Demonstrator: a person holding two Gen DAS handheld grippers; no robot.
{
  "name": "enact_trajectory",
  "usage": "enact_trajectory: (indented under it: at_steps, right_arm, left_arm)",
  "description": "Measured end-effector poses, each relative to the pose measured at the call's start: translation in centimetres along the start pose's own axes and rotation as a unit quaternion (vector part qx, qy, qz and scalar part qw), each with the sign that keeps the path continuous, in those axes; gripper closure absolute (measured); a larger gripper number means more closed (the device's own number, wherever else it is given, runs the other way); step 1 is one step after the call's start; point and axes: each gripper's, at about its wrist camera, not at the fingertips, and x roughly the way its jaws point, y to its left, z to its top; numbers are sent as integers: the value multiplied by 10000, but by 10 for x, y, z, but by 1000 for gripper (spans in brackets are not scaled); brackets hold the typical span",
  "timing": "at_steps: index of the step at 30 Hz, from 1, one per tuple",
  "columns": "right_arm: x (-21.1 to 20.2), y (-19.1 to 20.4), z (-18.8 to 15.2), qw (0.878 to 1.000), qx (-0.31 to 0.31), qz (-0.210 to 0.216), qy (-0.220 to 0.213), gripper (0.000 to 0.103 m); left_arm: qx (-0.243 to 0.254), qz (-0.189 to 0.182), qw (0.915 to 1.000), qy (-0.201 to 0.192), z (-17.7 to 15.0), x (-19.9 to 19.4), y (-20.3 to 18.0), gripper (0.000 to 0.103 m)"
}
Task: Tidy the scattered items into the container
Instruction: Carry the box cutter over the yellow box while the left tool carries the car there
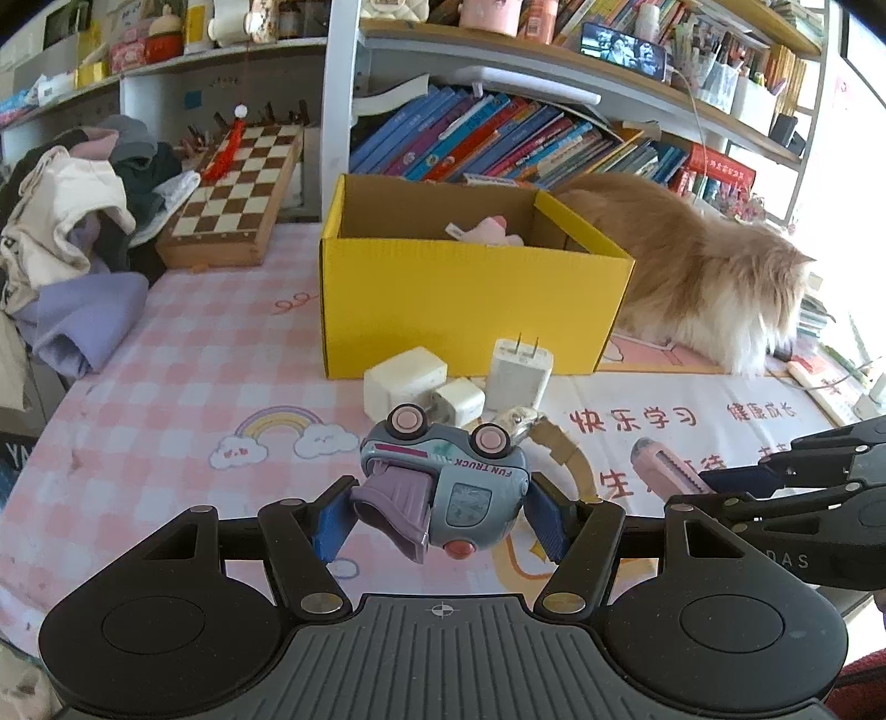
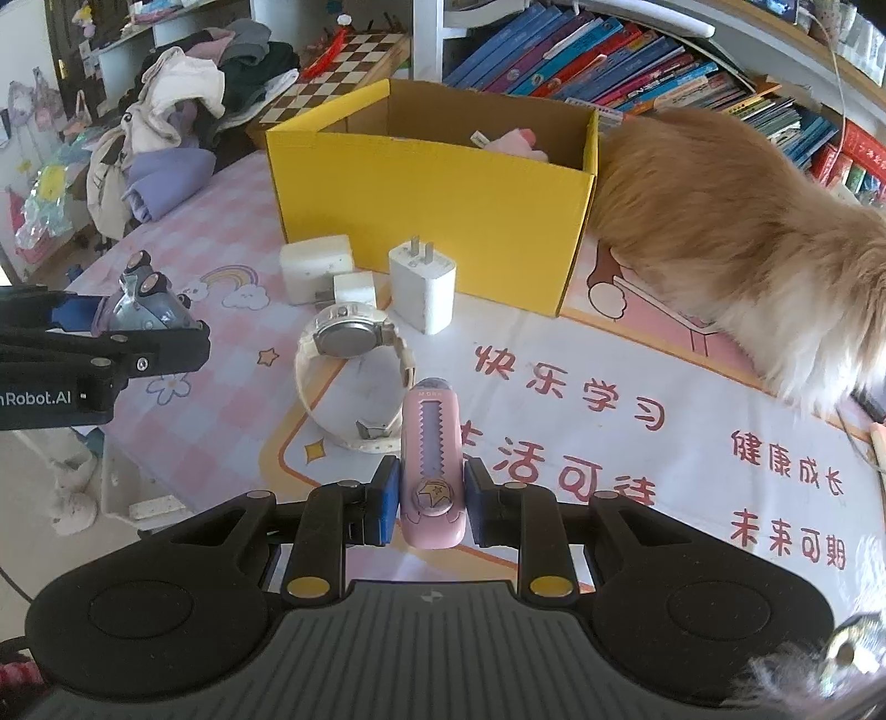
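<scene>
Pink cutter (image 2: 431, 471) & toy truck (image 1: 443, 487) both gripped.

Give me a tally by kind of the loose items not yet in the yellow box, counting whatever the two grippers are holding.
White chargers on the mat: 3 (large block, small cube, upright plug)
Wristwatch on the mat: 1
Toy truck in the left gripper: 1
Pink utility knife in the right gripper: 1
Total: 6

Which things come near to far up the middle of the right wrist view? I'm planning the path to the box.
Pink utility knife in the right gripper → white watch → upright white charger → yellow box → books.
</scene>
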Motion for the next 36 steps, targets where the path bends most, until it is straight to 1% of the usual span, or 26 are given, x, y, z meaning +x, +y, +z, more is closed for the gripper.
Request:
enact_trajectory:
  at_steps: [6, 14, 23, 29, 31, 36]
  right_arm:
    - [-10, -2, 14, 9995, -107, 85, -272, 80]
    - [-24, -14, 42, 9977, -64, 314, -589, 80]
    - [-33, -31, 88, 9927, -172, 502, -1086, 80]
    - [-32, -46, 126, 9884, -423, 601, -1330, 80]
    - [-28, -50, 140, 9869, -513, 601, -1405, 80]
    - [-6, -62, 173, 9856, -642, 731, -1380, 80]
  left_arm:
    - [-48, -39, 9999, -136, 10, -8, -2, 39]
    - [-84, -143, 9987, -479, 39, -17, -7, 39]
    - [13, -169, 9962, -849, 82, -10, -13, 39]
    - [173, -131, 9944, -1037, 114, -2, -13, 39]
    - [219, -75, 9938, -1090, 125, 4, -12, 39]
    - [372, 74, 9934, -1084, 149, 27, -12, 39]
